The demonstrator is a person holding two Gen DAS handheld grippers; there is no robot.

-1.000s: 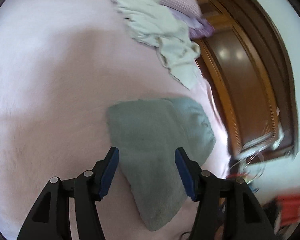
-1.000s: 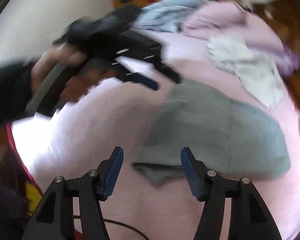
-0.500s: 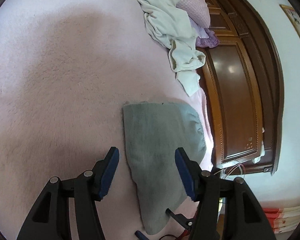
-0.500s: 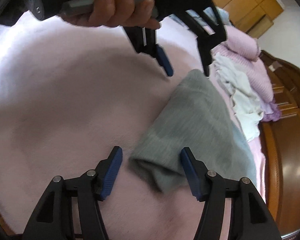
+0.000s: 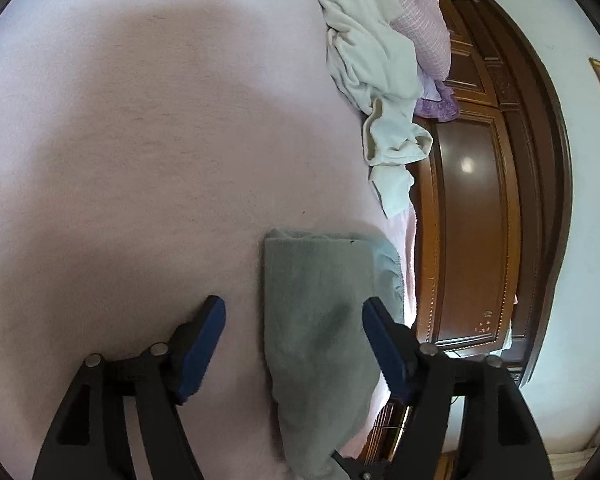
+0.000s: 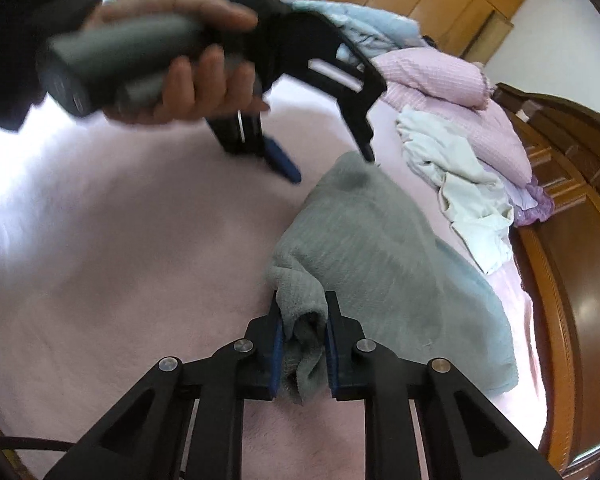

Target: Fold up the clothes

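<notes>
Since half a second back my right tongs (image 6: 302,344) clamped the grey cloth's (image 6: 380,264) near corner on the bed (image 6: 120,280), probably for folding; left tongs (image 5: 294,336) hover spread above it.

Count: two grippers, the right gripper (image 6: 302,344) and the left gripper (image 5: 294,344), each with two blue-padded fingers; one hand (image 6: 188,64) visible. Clothes on the one pink bed (image 5: 140,160): one grey garment (image 6: 380,248), one pale mint-white garment (image 6: 460,184) crumpled near the far edge, one light blue item (image 6: 380,28) behind it; also one pink quilted bundle (image 6: 440,80) and one small purple piece (image 6: 534,204). One dark wooden headboard (image 5: 468,240).
</notes>
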